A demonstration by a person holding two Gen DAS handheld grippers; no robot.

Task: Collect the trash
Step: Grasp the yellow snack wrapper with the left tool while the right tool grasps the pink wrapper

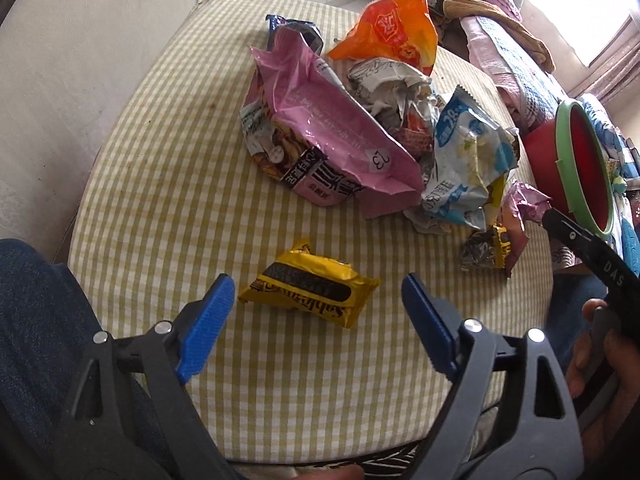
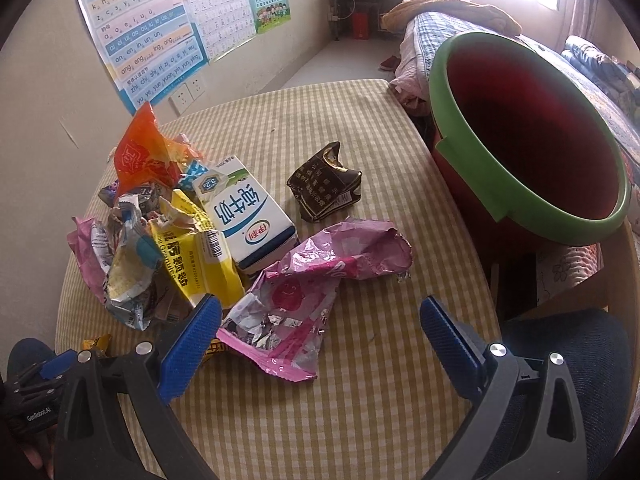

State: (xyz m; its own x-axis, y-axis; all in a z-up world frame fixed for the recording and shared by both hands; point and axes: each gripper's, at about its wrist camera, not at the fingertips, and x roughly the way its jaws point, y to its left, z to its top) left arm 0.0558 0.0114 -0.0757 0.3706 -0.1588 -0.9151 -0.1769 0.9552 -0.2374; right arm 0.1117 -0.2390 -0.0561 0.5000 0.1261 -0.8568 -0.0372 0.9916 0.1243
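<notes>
A yellow and black snack wrapper (image 1: 308,284) lies alone on the checked tablecloth (image 1: 160,184). My left gripper (image 1: 317,279) hangs open just over it, one blue finger on each side, not touching it. A crumpled pink foil wrapper (image 2: 340,256) lies in front of my right gripper (image 2: 321,301), which is open, its left finger (image 2: 192,344) at the wrapper's edge. A red bin with a green rim (image 2: 460,128) stands off the table's right side, also in the left wrist view (image 1: 560,140).
A heap of trash sits mid-table: a large pink bag (image 1: 332,128), an orange bag (image 1: 392,32), a blue-white bag (image 1: 468,152), a milk carton (image 2: 248,220), a dark brown wrapper (image 2: 324,188). A bed (image 2: 440,32) lies behind the bin. A wall with posters (image 2: 140,40) borders the left.
</notes>
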